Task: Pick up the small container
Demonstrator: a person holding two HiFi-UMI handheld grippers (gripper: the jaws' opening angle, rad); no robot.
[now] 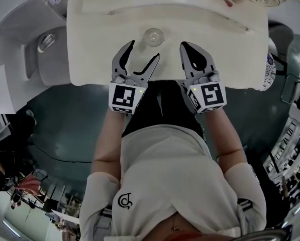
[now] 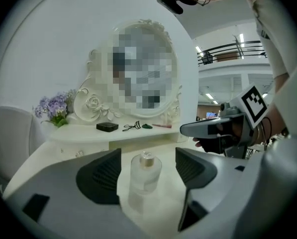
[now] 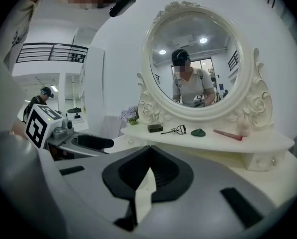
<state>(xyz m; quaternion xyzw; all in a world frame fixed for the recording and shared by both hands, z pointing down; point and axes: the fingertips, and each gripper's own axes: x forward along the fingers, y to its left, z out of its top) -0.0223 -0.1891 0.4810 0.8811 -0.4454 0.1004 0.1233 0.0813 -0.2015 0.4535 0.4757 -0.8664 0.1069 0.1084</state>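
Finding: the small container [image 1: 153, 36], a clear bottle with a metal-looking cap, stands upright on the vanity table [image 1: 89, 39]. It is just ahead of my left gripper [image 1: 143, 51], whose jaws stand wide with nothing pressed between them. The right gripper [image 1: 186, 48] sits beside it, jaws closed together on nothing.

Assessment: I judge the bottle light, rigid, smooth-walled and likely breakable (glass or hard plastic, I cannot say which), so prone to slip or tip.

Recommended hold: across the round body at mid-height, below the cap, with moderate closing pressure.
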